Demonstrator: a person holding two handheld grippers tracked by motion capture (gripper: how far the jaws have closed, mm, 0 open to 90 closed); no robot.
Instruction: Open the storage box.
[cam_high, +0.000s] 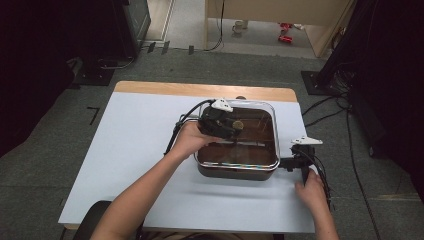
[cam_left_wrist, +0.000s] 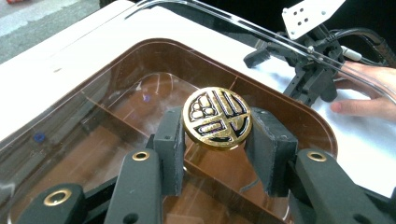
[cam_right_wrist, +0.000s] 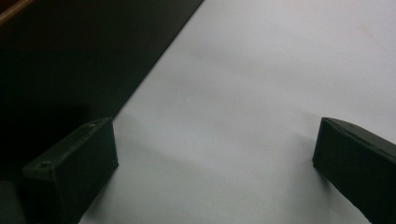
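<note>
The round gold knob (cam_left_wrist: 217, 117) of the clear lid (cam_high: 260, 112), above the brown square box (cam_high: 235, 170), is pinched by the left gripper (cam_left_wrist: 217, 140). The lid could slip and drop if tilted. The right gripper (cam_right_wrist: 210, 163) is spread, beside the box.

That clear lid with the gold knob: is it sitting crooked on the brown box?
Yes. The clear plastic lid is tilted: the left gripper, shut on its round gold knob, holds it above the brown square box, its far edge well above the rim. Nothing looks spilled or damaged.

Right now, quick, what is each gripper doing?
Left gripper: closed on the gold knob of the clear lid.
Right gripper: open, holding nothing, over the white table.
</note>
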